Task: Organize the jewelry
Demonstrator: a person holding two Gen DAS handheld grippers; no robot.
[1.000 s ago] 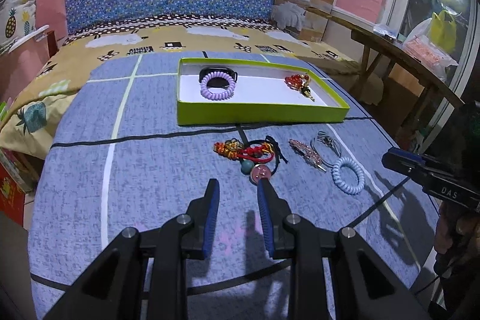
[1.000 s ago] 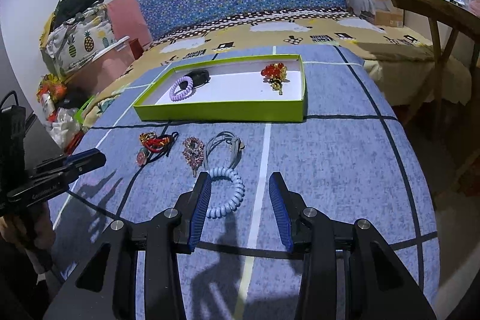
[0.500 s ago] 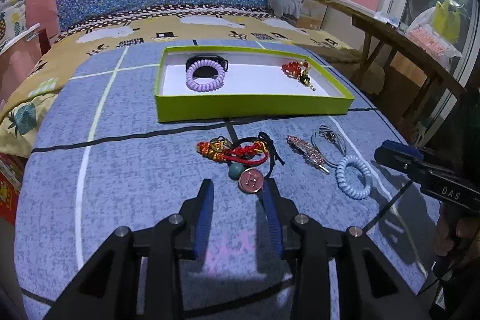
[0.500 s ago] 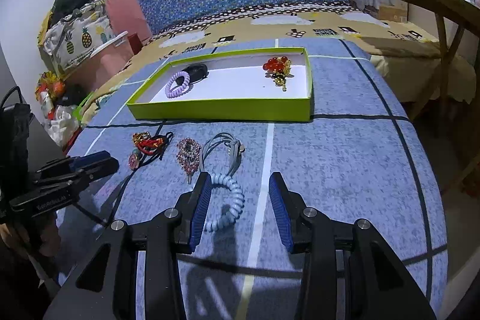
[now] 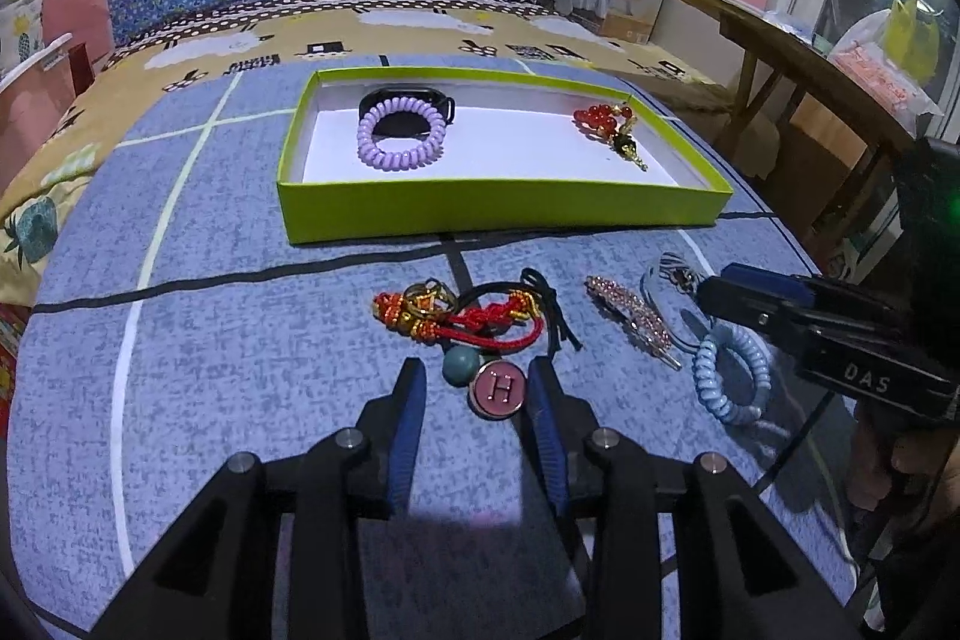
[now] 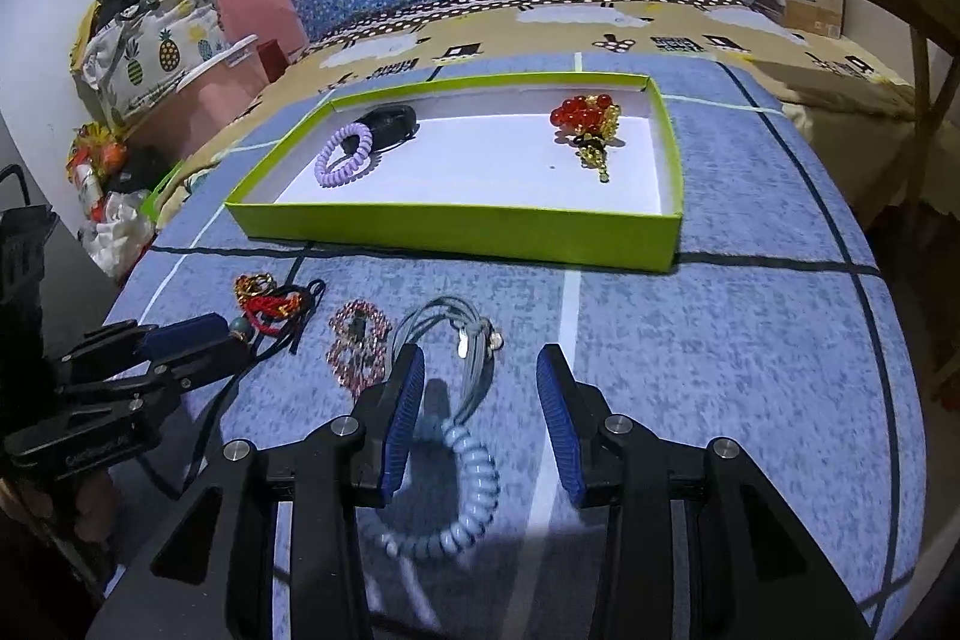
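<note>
Left gripper point(image 5: 477, 388) advanced, straddling H charm point(image 5: 499, 390) | right gripper point(image 6: 480, 388) over blue coil point(image 6: 447, 490)

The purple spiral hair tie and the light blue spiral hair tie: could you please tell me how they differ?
The purple spiral hair tie lies inside the green tray, partly over a black band; the light blue spiral hair tie lies on the blue bedcover, outside it. The light blue one sits between the right gripper's open fingers; the purple one lies far from both grippers. Both are coiled rings.

— Which colours do the things have?
— The box point(image 5: 504, 214) is lime green outside, white inside. One coil tie point(image 5: 400, 131) is lilac, the other coil tie point(image 6: 447, 490) is pale blue.
— And the cloth?
— The bedsheet point(image 5: 252, 358) is speckled blue with black and white lines. The round charm point(image 5: 499, 389) is pink with a letter H.
</note>
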